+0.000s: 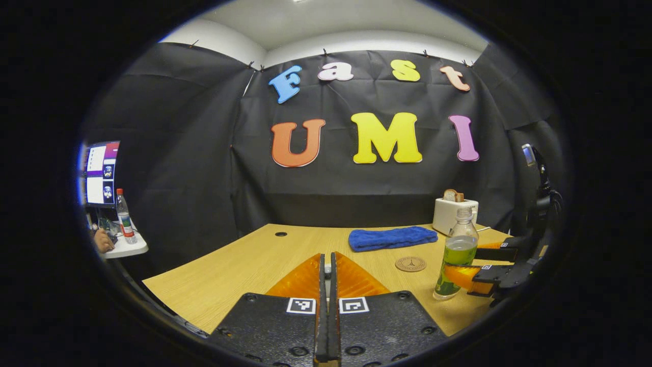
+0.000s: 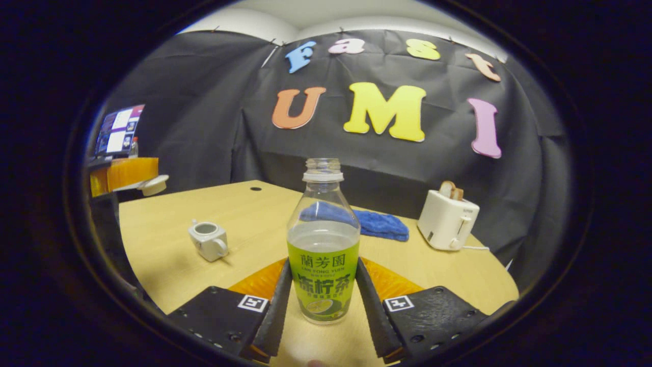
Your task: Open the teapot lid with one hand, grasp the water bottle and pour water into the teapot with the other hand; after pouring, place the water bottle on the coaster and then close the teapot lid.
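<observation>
In the right gripper view, at far left, your left gripper (image 2: 145, 184) holds the lid (image 2: 153, 184) up off the table; its grip there is too small to judge. In the left gripper view its own fingers (image 1: 320, 285) stand pressed together at bottom centre, and whether the lid sits between them you cannot tell. Keep it raised, clear of the pour.

Left of centre in the right gripper view, the teapot (image 2: 208, 239) stands open on the table (image 2: 244, 214).

At centre, the bottle (image 2: 323, 244) stands uncapped, upright, part full. The right gripper (image 2: 323, 290) brackets its label, fingers (image 2: 277, 300) against both sides: judged clamped. Lift straight, stay upright until over the teapot, then tilt slowly.

The coaster (image 1: 410, 263) lies right of centre in the left gripper view, just left of the bottle.
</observation>
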{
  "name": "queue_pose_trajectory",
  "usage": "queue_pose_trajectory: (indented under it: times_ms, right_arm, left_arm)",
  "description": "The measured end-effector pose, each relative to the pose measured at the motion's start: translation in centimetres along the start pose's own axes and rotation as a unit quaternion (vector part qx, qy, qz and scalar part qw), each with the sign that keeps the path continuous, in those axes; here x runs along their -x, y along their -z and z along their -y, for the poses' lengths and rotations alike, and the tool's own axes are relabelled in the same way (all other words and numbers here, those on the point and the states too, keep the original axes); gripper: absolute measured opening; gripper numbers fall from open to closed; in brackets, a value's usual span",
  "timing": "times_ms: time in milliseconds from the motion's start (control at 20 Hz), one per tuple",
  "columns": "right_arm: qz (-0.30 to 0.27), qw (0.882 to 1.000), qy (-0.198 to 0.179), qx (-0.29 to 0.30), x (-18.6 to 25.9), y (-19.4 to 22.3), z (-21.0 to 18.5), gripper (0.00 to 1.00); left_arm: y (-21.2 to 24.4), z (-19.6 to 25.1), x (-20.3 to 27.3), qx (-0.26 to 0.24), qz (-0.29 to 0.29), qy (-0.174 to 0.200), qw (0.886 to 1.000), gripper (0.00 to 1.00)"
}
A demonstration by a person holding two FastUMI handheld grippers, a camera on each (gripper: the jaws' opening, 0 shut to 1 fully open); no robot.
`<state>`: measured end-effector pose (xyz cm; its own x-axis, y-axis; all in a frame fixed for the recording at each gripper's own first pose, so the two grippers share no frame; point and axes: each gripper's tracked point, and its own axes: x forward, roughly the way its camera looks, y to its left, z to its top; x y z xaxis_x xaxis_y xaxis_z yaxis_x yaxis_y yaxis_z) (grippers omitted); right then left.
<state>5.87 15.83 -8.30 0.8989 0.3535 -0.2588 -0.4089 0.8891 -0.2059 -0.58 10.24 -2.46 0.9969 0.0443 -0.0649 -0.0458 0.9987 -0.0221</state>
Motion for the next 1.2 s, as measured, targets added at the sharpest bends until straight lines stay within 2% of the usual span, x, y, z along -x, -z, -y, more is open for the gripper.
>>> queue_pose_trajectory:
  times_ms: [200,450,700,800,1050,1200]
  right_arm:
    - [-0.015,0.993,-0.002,0.116,-2.0,-1.6,-0.2,0.67]
    - [-0.04,0.968,0.001,0.246,-4.8,-2.5,-1.1,0.68]
    - [-0.036,0.931,0.001,0.363,-5.6,-3.1,-3.2,0.69]
    - [-0.034,0.919,-0.002,0.392,-6.3,-2.5,-4.2,0.69]
    - [-0.016,0.874,0.008,0.486,-7.2,-2.7,-5.4,0.7]
    - [-0.013,0.854,0.009,0.521,-7.5,-2.7,-6.0,0.68]
  left_arm:
    - [0.6,-0.4,0.2,-0.001,-0.004,0.006,1.0,0.02]
    - [0.7,-1.2,0.0,0.004,0.0,0.008,1.0,0.02]
    - [1.2,-1.0,-0.1,-0.008,0.005,0.032,0.999,0.03]
    - [1.7,-1.5,-0.3,-0.005,-0.001,0.031,1.0,0.03]
    - [1.8,-3.9,-0.3,0.002,0.002,0.01,1.0,0.03]
    - [1.8,-4.9,-0.2,0.004,0.004,0.0,1.0,0.02]
